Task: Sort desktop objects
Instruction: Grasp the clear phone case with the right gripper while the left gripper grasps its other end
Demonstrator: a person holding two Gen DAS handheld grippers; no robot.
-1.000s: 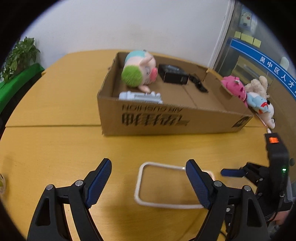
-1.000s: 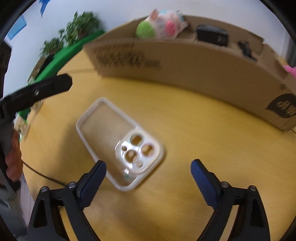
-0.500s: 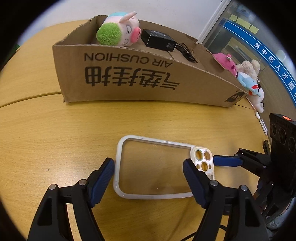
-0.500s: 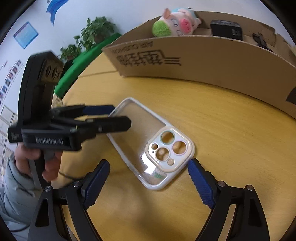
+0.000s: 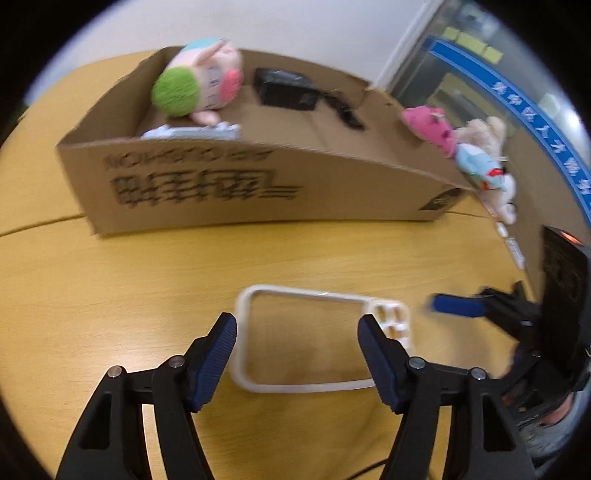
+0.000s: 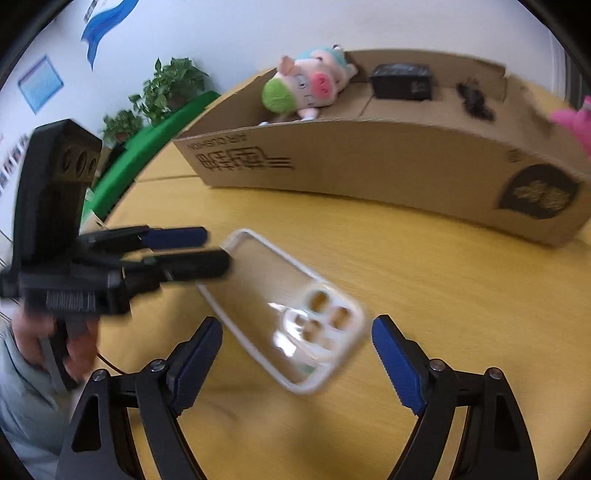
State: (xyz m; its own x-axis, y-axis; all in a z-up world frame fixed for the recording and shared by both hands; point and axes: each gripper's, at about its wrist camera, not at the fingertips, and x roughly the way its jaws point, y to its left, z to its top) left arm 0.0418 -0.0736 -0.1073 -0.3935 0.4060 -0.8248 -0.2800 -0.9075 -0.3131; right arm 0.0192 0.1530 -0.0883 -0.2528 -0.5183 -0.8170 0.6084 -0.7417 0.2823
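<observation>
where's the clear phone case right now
The clear phone case lies flat on the yellow table, in front of the cardboard box, between the open left tongs.

A yellow wooden table (image 5: 147, 280) is filling the foreground. A white wall (image 5: 295, 29) is standing behind it. Leafy green plants (image 6: 173, 85) are sitting by the wall, and a blue-striped glass partition (image 5: 524, 103) is showing at the far side.

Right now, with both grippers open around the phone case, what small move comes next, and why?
Probably ease the left gripper down and close on the phone case: its open jaws straddle the case's end, the case lies flat on the table, and neither gripper grips it.
</observation>
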